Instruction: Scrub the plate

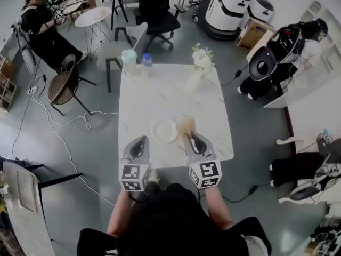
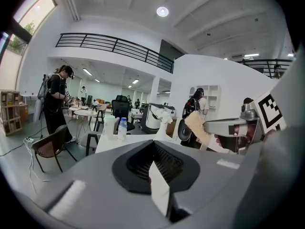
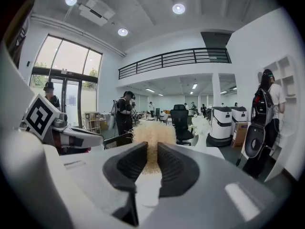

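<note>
Gripping scrubber (image 3: 151, 136) just beside plate (image 1: 164, 130), right tool (image 1: 190, 135) level; left tool (image 1: 142, 140) closed, empty, alongside.

The middle of the white table (image 1: 160, 97) lies bare from the plate (image 1: 164, 130) out to the far edge, which leaves open room for a gripper to travel. Three obstacles stand along that far edge: a pale cup (image 1: 129, 61) and a water bottle (image 1: 146, 64) close together at the far left, and a vase of white flowers (image 1: 201, 63) at the far right, with a passable gap between bottle and vase. Near, the left gripper (image 1: 142, 139) and right gripper (image 1: 191, 135) flank the plate. The fibrous scrubber (image 1: 186, 125) in the right one sits just beside the plate's right rim, closing that side. The plate's far side stays open, as does the table's right strip.
</note>
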{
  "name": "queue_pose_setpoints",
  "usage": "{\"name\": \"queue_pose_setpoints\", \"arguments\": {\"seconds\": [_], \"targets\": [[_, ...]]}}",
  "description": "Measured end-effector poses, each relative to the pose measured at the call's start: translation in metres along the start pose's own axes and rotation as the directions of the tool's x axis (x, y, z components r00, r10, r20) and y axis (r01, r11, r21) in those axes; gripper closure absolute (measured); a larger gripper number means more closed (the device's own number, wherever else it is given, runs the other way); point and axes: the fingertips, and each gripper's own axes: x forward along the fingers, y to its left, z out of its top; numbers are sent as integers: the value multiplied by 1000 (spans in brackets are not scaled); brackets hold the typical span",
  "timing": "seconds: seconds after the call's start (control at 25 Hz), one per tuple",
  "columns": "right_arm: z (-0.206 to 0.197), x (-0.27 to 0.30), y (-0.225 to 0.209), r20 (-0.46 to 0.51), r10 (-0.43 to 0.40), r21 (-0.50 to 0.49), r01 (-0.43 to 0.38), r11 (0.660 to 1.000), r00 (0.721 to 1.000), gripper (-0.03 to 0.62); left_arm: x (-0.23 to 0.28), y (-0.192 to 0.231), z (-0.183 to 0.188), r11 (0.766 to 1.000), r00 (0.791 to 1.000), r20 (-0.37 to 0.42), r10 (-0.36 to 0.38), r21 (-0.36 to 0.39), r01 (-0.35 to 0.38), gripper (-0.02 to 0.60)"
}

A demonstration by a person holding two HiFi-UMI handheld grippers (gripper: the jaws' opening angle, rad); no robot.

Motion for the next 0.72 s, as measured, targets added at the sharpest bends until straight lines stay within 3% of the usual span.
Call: {"name": "queue_pose_setpoints", "arguments": {"seconds": [0.28, 0.72], "targets": [[-1, 28, 12, -15, -50, 13, 50, 999, 999, 525, 20, 28, 1, 998, 998, -3, -60, 2, 60, 574], [-14, 64, 19, -68, -46, 10, 47, 999, 997, 525, 46, 48, -15, 995, 994, -46, -95, -13, 95, 574]]}}
